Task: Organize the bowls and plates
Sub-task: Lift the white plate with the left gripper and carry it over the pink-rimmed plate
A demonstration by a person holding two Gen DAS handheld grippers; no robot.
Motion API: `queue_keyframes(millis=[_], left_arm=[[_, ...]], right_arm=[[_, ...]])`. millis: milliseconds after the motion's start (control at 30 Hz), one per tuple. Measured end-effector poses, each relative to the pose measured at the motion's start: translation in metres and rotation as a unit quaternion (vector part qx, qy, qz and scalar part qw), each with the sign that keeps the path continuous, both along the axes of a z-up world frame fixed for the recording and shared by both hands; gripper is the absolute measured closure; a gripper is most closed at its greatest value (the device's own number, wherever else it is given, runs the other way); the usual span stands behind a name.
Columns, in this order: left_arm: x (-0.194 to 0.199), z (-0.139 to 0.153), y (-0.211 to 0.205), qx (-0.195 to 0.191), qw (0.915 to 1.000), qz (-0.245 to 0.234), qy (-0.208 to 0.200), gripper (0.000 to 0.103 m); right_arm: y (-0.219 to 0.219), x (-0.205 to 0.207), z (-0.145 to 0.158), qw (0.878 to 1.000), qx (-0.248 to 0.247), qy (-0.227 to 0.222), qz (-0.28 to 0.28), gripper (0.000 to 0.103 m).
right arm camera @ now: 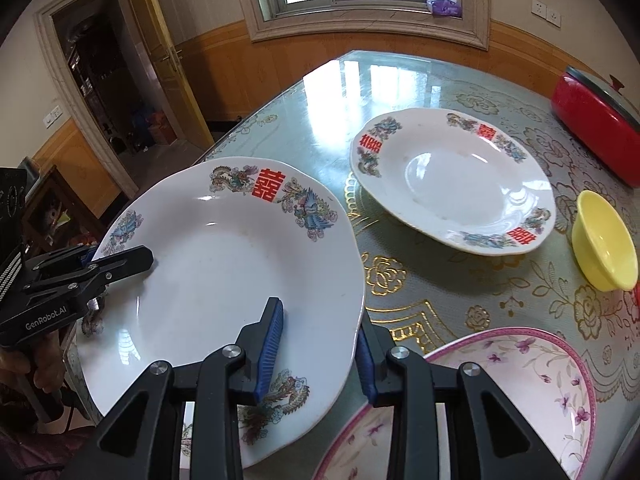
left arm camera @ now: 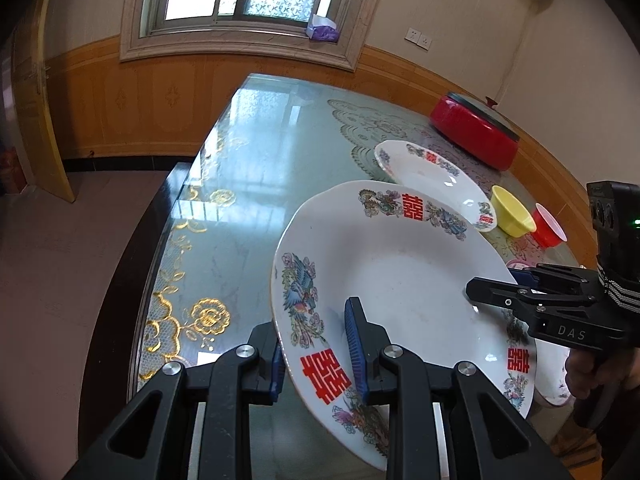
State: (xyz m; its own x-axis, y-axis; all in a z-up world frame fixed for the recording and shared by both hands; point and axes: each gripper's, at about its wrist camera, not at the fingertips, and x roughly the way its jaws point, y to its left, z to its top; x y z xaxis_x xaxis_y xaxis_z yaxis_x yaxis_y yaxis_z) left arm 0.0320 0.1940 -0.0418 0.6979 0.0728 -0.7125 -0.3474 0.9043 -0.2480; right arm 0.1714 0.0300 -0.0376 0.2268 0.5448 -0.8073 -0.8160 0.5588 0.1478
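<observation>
White plate (left arm camera: 400, 280) with red characters: I am clamping opposite rims, tilted, with left gripper (left arm camera: 320, 356) and right gripper (right arm camera: 316, 352)

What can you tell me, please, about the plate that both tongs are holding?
The held plate is a deep, glossy white dish, ceramic by its look, with a wavy rim bearing red characters and colourful birds. It is empty, tilted, and raised off the table. The left tongs and right tongs clamp opposite rims; nothing else visibly touches it.
</observation>
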Motion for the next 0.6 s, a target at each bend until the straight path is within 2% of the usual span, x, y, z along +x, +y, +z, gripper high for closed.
queue_keyframes(millis=[267,600], left_arm=[[0.013,0.022,-0.022,0.015,0.9991,-0.034,-0.021,0.077],[0.039,0.030,-0.083,0.015,0.9938,-0.107,-0.026,0.077]], right_arm=[[-0.036,0.002,0.024,0.999,0.015,-0.016,-0.032,0.070],[-0.112,0.005,0.034,0.995,0.016,-0.019,-0.101,0.070]])
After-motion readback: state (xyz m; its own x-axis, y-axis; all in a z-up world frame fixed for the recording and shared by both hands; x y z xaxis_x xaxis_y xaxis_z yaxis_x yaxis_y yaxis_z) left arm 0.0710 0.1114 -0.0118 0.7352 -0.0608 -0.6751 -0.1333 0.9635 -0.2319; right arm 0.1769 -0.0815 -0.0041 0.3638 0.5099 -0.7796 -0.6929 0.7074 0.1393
